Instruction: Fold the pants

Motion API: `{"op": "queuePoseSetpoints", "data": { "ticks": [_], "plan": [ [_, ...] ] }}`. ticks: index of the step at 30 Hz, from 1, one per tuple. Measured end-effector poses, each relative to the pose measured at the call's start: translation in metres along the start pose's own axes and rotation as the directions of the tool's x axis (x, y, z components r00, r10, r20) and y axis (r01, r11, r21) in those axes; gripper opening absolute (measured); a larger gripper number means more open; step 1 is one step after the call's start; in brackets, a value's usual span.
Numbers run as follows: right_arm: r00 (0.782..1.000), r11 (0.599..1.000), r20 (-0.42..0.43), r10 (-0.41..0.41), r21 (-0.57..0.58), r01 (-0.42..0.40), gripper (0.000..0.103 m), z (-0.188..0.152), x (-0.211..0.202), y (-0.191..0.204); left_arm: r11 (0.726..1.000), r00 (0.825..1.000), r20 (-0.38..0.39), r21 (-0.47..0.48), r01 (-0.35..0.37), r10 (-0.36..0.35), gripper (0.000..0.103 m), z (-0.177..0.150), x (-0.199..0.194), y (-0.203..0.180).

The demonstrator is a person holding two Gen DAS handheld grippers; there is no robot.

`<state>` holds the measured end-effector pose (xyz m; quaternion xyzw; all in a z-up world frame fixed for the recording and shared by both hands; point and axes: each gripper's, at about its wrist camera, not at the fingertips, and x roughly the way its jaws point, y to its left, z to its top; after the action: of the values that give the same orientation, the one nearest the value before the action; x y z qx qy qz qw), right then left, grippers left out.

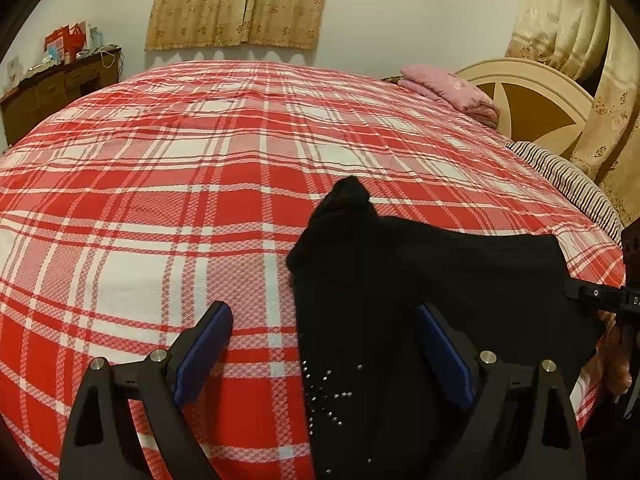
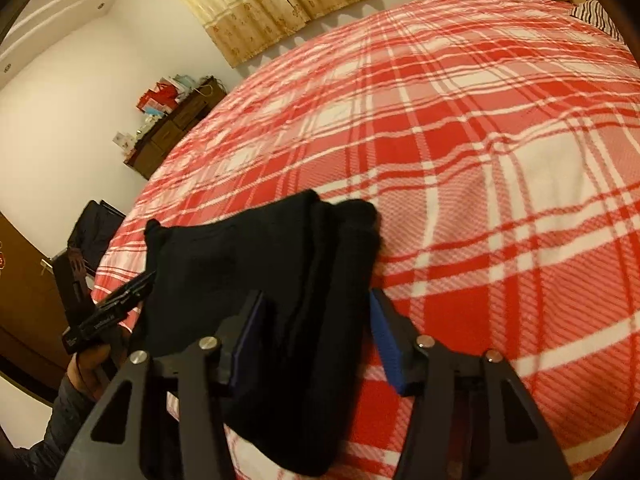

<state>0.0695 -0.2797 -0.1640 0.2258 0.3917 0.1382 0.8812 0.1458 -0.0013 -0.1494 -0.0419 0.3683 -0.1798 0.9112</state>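
Black pants [image 1: 400, 280] with small metal studs lie bunched on the red plaid bedspread [image 1: 180, 152] near the bed's front edge. My left gripper [image 1: 324, 320] is open, its blue pads either side of the pants' left edge, the right finger over the fabric. In the right wrist view the pants [image 2: 260, 264] lie between the blue pads of my right gripper [image 2: 316, 312], which is open around the cloth. The left gripper [image 2: 116, 308] shows at the left of that view, and the right gripper's body [image 1: 612, 300] shows at the right edge of the left view.
A pink folded blanket [image 1: 448, 88] and a striped pillow [image 1: 568, 180] lie by the cream headboard [image 1: 532, 96]. A dark wooden dresser [image 1: 56, 88] with clutter stands at the bed's far left. Curtains [image 1: 240, 0] hang on the wall behind.
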Motion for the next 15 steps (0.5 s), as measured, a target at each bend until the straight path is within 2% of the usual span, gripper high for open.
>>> {"op": "queuePoseSetpoints", "data": {
  "ticks": [3,4,6,7,9,10,11,12,13,15],
  "plan": [
    [1.0,1.0,0.019,0.004,-0.013,-0.003,0.058,0.003,0.005,0.002,1.0,1.0,0.0,-0.009,0.02,-0.02,0.093,0.001,-0.001,0.002],
    [1.0,1.0,0.022,0.006,-0.003,-0.006,0.054,0.003,0.004,0.001,1.0,1.0,0.002,-0.007,0.027,-0.027,0.092,0.0,-0.003,0.002],
    [1.0,1.0,0.025,0.01,0.011,-0.01,0.047,0.002,0.001,-0.002,1.0,1.0,0.01,-0.006,0.03,-0.03,0.085,-0.002,-0.006,0.001],
    [1.0,1.0,0.024,0.019,0.016,-0.02,0.042,0.002,-0.001,-0.004,0.999,0.999,0.015,-0.009,0.04,-0.04,0.076,-0.003,-0.008,0.001],
    [0.998,0.998,0.022,0.053,0.029,-0.053,0.036,-0.001,-0.002,-0.003,0.999,0.999,0.025,-0.01,0.048,-0.048,0.068,-0.006,-0.011,0.0],
    [0.998,0.998,0.023,0.063,0.024,-0.063,0.034,-0.002,-0.003,-0.001,0.999,0.998,0.03,-0.006,0.049,-0.049,0.059,-0.006,-0.012,0.001],
    [0.998,0.998,0.026,0.058,0.008,-0.058,0.034,-0.003,-0.005,0.002,0.998,0.997,0.037,-0.006,0.063,-0.063,0.042,-0.007,-0.013,0.003],
    [0.998,0.999,0.029,0.05,-0.006,-0.05,0.033,-0.003,-0.006,0.005,0.994,0.994,0.027,-0.019,0.108,-0.108,0.034,-0.006,-0.013,0.007],
    [0.998,0.999,0.033,0.046,-0.017,-0.046,0.031,-0.003,-0.007,0.008,0.99,0.991,0.028,-0.044,0.135,-0.134,0.031,-0.006,-0.014,0.011],
    [0.997,0.998,0.046,0.055,-0.022,-0.054,0.03,-0.001,-0.01,0.012,0.988,0.989,0.034,-0.05,0.144,-0.143,0.024,-0.005,-0.015,0.013]
  ]
}}
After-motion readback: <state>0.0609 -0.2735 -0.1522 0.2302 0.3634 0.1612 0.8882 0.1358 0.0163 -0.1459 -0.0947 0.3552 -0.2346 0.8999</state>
